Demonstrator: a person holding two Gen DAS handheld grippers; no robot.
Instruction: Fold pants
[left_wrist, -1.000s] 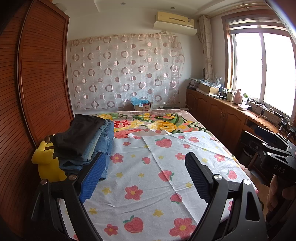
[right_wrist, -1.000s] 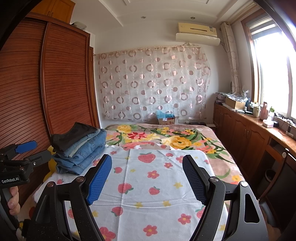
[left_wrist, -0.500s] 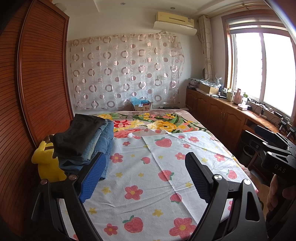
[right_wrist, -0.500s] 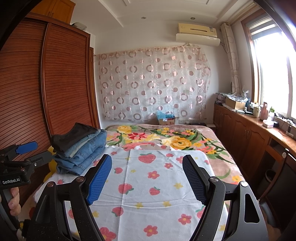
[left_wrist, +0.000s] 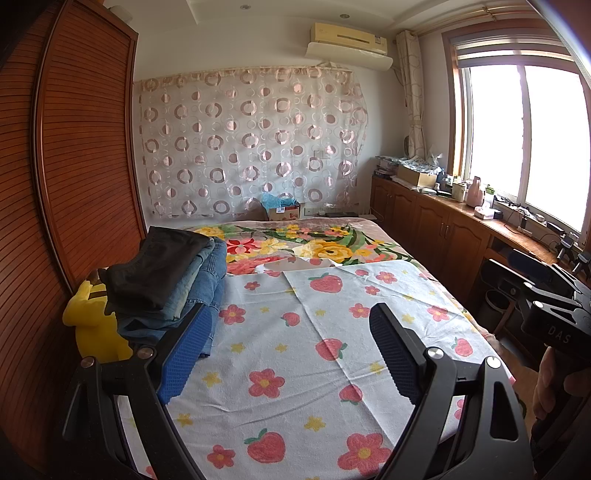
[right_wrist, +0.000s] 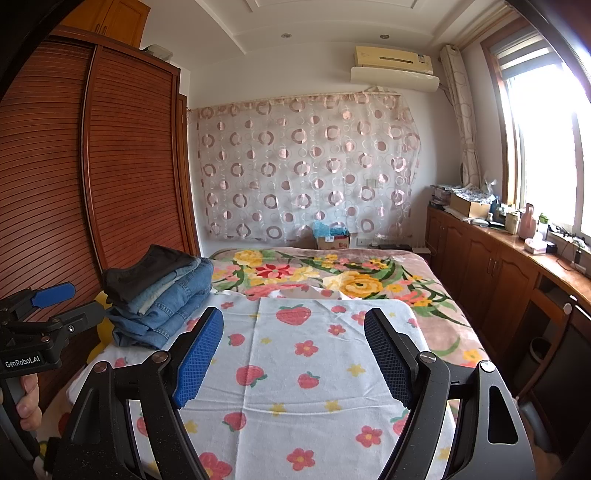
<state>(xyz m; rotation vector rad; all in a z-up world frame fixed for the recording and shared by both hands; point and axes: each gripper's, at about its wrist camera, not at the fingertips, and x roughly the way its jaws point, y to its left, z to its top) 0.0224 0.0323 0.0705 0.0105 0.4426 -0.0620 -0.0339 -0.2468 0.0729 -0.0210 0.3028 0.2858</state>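
Note:
A stack of folded pants (left_wrist: 173, 280) lies at the left edge of the bed, blue jeans below and a dark pair on top; it also shows in the right wrist view (right_wrist: 162, 295). My left gripper (left_wrist: 291, 350) is open and empty, held above the white strawberry-print sheet (left_wrist: 295, 354), just right of the stack. My right gripper (right_wrist: 295, 354) is open and empty above the same sheet (right_wrist: 303, 369). No unfolded pants show on the sheet.
A yellow plush toy (left_wrist: 88, 328) sits beside the stack against the wooden wardrobe (left_wrist: 74, 166). A floral blanket (left_wrist: 314, 247) covers the far bed. Wooden cabinets (left_wrist: 443, 229) with clutter run under the window at right. A cardboard box (left_wrist: 282, 212) stands by the curtain.

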